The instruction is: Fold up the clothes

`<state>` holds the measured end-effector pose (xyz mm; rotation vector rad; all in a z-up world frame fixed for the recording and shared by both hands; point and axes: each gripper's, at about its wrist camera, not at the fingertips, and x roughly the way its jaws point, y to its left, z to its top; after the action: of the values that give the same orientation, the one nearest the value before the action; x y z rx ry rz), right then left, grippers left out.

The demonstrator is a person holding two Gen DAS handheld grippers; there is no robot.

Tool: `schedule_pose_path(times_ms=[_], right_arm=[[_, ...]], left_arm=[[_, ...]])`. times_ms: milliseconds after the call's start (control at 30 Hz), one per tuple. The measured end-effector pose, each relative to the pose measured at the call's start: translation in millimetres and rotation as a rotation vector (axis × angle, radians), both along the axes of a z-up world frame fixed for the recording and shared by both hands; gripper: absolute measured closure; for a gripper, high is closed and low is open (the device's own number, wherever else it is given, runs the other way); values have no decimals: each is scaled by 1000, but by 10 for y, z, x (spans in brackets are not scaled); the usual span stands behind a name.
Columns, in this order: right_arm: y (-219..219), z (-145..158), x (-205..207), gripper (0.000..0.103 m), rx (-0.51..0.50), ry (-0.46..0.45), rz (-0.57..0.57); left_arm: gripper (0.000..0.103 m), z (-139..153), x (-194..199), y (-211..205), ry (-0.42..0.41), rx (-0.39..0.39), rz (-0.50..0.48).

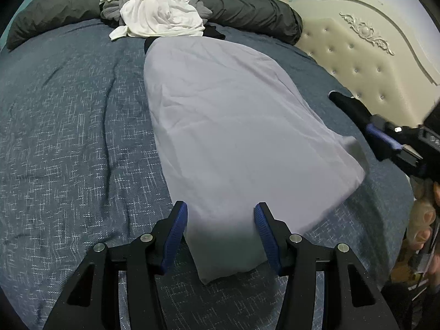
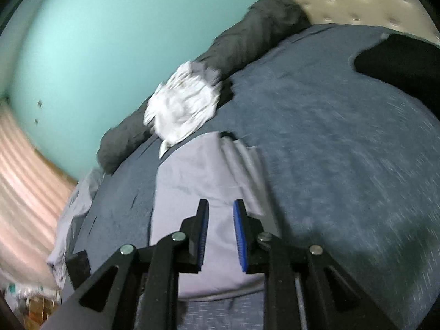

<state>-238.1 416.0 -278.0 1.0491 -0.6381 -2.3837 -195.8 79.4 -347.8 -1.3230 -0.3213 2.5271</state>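
Bed with blue-grey flecked bedspread (image 1: pixel 68 126) fills both views. Cream tufted headboard (image 1: pixel 365 63) at right of the left wrist view, teal wall (image 2: pixel 90 44) behind. Dark grey rolled duvet (image 1: pixel 247 8) lies along the far edge of the bed. On top of it and spilling onto the bedspread: pile of unfolded clothes, white garment (image 1: pixel 159 11) uppermost, grey ones underneath.

Task item: light grey garment (image 1: pixel 228 137), laid flat mid-bed, long axis running from near the pile toward the left gripper. Looks folded lengthwise, mostly smooth, a few creases. A bit of black fabric (image 1: pixel 147 44) pokes out from under its far end. Right near corner looks slightly lifted and is motion-blurred.

Left gripper (image 1: pixel 221 233): jaws apart, straddling the near narrow end of the light grey garment. Fabric sits between the blue pads (image 1: pixel 176 236), and both pads meet its edges. Whether they're actually pinching it, I can't tell.

Right gripper (image 2: pixel 220 233): jaws a small gap apart, nothing clamped, above the light grey garment. Right wrist view is blurred. In the left view it sits off the garment's right edge, with the person's hand (image 1: pixel 423 220) on its handle.
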Motion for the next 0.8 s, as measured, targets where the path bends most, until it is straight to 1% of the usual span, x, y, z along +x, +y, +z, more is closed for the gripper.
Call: schedule_pose_path(times_ms=[67, 100, 133, 167, 200, 233, 267, 367, 433, 567, 700, 800], right_arm=[[-190, -76, -90, 84, 61, -43, 63], [-274, -146, -127, 84, 116, -70, 82], [-321, -221, -154, 87, 163, -94, 93], [-356, -294, -177, 88, 206, -115, 102], [-372, -398, -208, 92, 257, -141, 106], [-364, -482, -236, 101, 279, -163, 106], [-352, -557, -261, 103, 292, -183, 105], [-295, -698, -324, 103, 289, -207, 117], [-339, -766, -355, 103, 335, -200, 152], [-269, -933, -442, 103, 287, -264, 141], [-329, -1010, -464, 103, 323, -262, 145], [-370, -1077, -470, 103, 327, -268, 137]], left_arm=[[47, -3, -2, 9, -1, -3, -4], [47, -8, -1, 7, -2, -2, -5], [47, -13, -1, 7, -4, -2, -6], [47, -15, -1, 9, -6, -1, -9], [47, -14, -1, 10, -7, 0, -14], [47, -13, 2, 13, -7, -2, -18], [48, -12, 6, 24, -7, -7, -21], [48, -20, 14, 82, -7, -40, -34], [48, -39, 6, 98, -14, -46, -39], [47, -77, -10, 99, -28, -44, -43], [47, -110, -20, 94, -40, -36, -42], [47, -127, -27, 90, -49, -31, -39]])
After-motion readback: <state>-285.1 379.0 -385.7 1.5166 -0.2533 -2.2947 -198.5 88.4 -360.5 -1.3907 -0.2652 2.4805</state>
